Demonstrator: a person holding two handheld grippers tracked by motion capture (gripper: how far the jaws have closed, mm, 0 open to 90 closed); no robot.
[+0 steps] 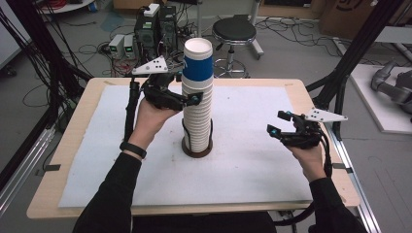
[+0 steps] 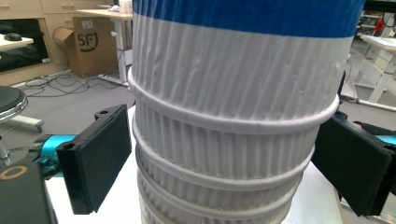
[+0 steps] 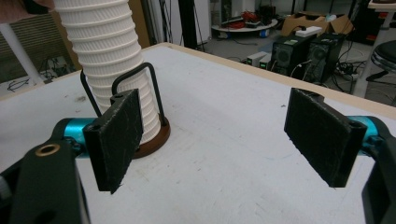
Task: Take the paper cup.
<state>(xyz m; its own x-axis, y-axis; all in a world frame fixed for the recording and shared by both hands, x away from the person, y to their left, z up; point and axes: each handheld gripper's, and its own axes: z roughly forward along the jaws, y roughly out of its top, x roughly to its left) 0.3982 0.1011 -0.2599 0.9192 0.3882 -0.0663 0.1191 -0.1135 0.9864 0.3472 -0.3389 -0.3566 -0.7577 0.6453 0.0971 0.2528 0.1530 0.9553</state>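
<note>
**Left gripper straddles the top of the cup stack; right gripper waits open**

The left gripper [image 1: 187,88] reaches the tall stack of ribbed white paper cups [image 1: 197,121] from the side, near its upper end. In the left gripper view its 2 black pads [image 2: 95,156] stand on either side of the stack [image 2: 229,154]: the pad on the left of that view is clearly apart from the ribbed wall, and the other sits just beside a rolled rim, though I cannot tell whether it touches. The jaws stand wide and grip nothing. Just above them sits the topmost cup with a blue band [image 1: 198,60], whose blue edge [image 2: 252,14] runs along the top of that view.

The right gripper [image 1: 278,124] hovers well apart from the stack, off to its side, with jaws open and nothing between the pads [image 3: 322,133].

The stack stands in a round dark brown base with black wire uprights [image 1: 196,149], ahead of the right gripper and to one side in its own view [image 3: 152,140]. It rests on a white mat [image 1: 252,160] covering the light wooden table [image 1: 311,94].

Behind the table, the high view shows a black round stool [image 1: 234,31] and computer towers [image 1: 155,26] on the grey floor. The left gripper view adds a brown cardboard box [image 2: 88,44].
</note>
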